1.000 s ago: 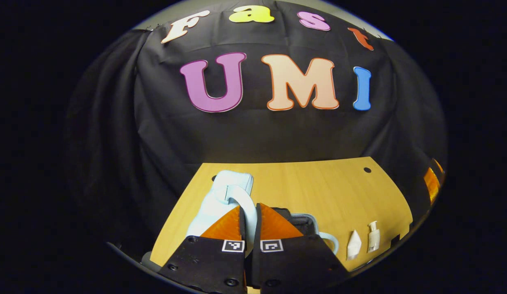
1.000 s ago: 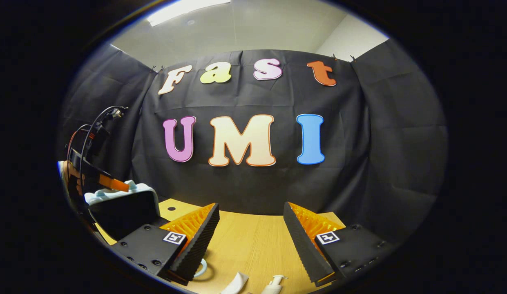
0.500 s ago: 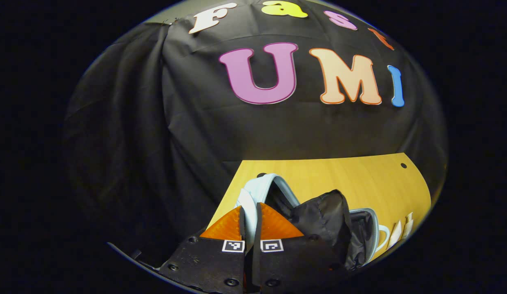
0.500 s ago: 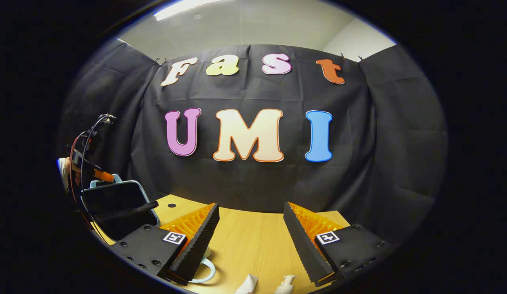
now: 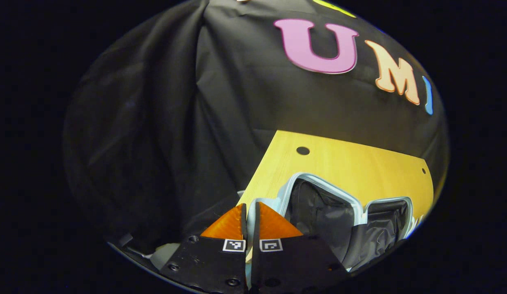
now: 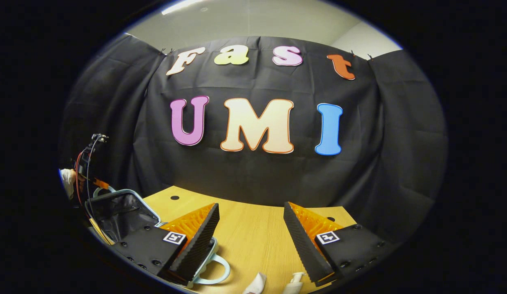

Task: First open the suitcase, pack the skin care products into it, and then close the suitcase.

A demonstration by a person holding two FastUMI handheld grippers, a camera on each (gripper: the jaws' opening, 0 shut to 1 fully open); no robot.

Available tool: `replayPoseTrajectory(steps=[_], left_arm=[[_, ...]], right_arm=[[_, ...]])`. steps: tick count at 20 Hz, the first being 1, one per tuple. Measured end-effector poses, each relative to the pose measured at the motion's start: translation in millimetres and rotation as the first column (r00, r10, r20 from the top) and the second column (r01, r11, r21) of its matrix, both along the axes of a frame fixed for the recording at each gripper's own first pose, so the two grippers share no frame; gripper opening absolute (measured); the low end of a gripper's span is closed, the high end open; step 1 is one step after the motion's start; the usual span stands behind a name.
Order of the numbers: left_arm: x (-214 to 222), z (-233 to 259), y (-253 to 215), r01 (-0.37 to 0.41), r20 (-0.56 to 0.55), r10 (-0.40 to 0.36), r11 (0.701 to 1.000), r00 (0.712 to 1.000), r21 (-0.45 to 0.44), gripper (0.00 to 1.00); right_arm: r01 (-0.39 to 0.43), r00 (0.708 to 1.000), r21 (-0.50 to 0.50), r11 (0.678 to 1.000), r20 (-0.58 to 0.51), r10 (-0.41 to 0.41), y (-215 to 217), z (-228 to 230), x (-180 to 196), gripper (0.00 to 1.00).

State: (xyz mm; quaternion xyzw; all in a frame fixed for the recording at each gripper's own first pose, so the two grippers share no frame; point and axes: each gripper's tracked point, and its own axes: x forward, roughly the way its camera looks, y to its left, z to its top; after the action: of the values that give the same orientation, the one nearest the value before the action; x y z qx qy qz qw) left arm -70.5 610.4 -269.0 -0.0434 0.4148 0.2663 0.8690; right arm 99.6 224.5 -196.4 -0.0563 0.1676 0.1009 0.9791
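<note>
at lower centre of the left gripper view: left gripper (image 5: 249,212) has its orange fingers together on a pale blue strip, which we take to be the lid handle or lid edge of the suitcase (image 5: 318,183).
suitcase: lies open at the lower right of that view, both halves showing a black lining inside a pale blue rim; in the right gripper view it sits at the lower left (image 6: 114,208), with a pale blue loop handle (image 6: 214,269) at the bottom, just right of the near finger.
right gripper: (image 6: 251,237) fingers wide apart, holding nothing, above the wooden table (image 6: 253,228).
step in hand: we judge the opening nearly done; the lid half looks close to lying flat.
how to do it well: we would ease the lid down until it rests on the table, then unclamp, so the half does not spring back or drag the case; the lid lies near the table's left edge, so watch for overhang.
count, suitcase: one, two halves.
count, skin care products: two at the bottom edge of the right gripper view, a white tube (image 6: 256,283) and a white pump bottle (image 6: 293,281), side by side and apart, both outside the case.
count, grippers: two.
</note>
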Motion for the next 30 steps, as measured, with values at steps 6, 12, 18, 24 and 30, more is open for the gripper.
replayPoseTrajectory(steps=[6,12,18,24,30], left_arm=[[-24.1,-74.6,24.7,-0.056,-0.070,0.049,0.993,0.996,-0.102,0.00],[-33.5,-95.5,45.5,-0.120,-0.061,0.118,0.992,0.991,-0.047,0.07],[-32.0,-54.3,59.1,-0.181,0.040,0.177,0.967,0.983,0.181,0.95],[6.8,78.3,-19.9,-0.126,0.278,0.030,0.933,0.960,0.336,0.95],[-5.2,197.0,-156.4,-0.007,0.429,-0.165,0.929,0.888,0.371,0.94]], right_arm=[[-0.029,0.999,-0.086,0.996,-0.030,0.027,12.7,-12.7,-4.4,1.00],[-0.031,0.998,-0.112,0.993,-0.049,0.026,12.1,-16.6,-4.8,1.00],[-0.036,0.999,-0.072,0.997,-0.035,0.033,-0.1,-13.7,-6.0,1.00],[-0.036,0.999,-0.030,0.999,0.013,0.036,-34.8,6.7,-11.5,1.00],[-0.019,0.998,0.031,0.999,0.062,0.017,-79.9,29.5,-14.7,1.00]])
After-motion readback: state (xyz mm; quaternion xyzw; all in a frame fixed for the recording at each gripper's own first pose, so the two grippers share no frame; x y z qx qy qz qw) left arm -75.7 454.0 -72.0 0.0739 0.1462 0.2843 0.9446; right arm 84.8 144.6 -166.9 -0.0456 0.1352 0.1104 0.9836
